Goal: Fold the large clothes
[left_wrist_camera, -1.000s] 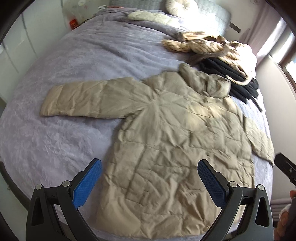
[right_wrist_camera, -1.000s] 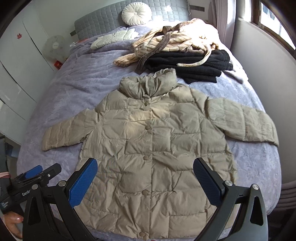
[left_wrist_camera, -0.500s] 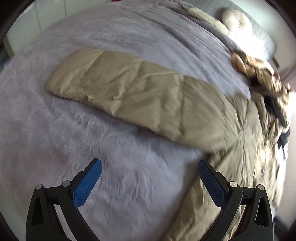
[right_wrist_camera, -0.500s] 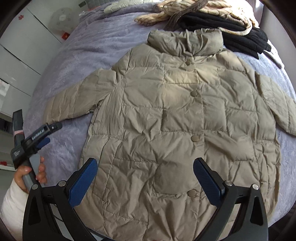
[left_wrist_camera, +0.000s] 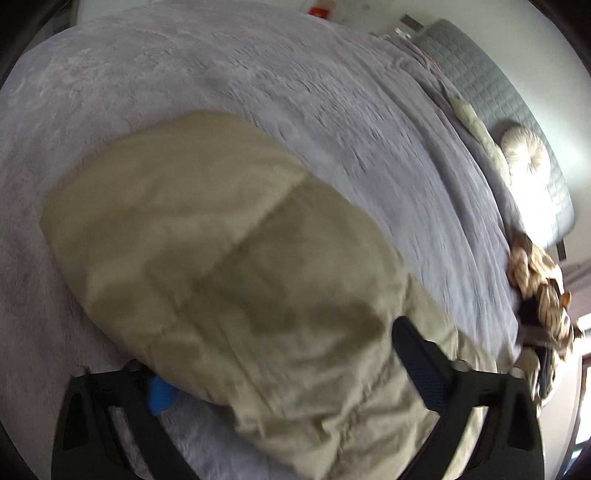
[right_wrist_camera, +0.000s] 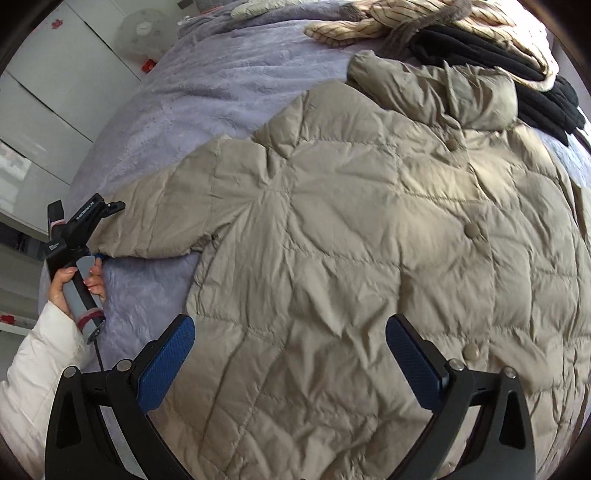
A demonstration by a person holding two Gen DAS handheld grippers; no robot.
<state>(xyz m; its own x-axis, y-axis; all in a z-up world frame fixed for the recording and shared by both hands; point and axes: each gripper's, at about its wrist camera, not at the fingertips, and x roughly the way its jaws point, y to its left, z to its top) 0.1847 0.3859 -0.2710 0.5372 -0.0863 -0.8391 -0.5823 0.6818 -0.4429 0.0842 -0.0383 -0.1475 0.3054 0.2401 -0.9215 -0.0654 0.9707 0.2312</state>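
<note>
The coat (right_wrist_camera: 369,240) lies flat on the bed (right_wrist_camera: 207,99). The left gripper (left_wrist_camera: 291,373), closing, straddles its sleeve (left_wrist_camera: 207,266), whose cloth hides one pad; grip unclear through blur. The right gripper (right_wrist_camera: 290,354) hovers agape above.

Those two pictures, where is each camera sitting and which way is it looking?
Left wrist: sits on the left gripper, looking steeply down at the coat's sleeve, which lies between its closing fingers; no hand shows.
Right wrist: sits on the right gripper, looking down over the beige coat; its open fingers show, plus the person's left hand and white sleeve.
Shared: coat, purple bedspread, clothes pile.
</note>
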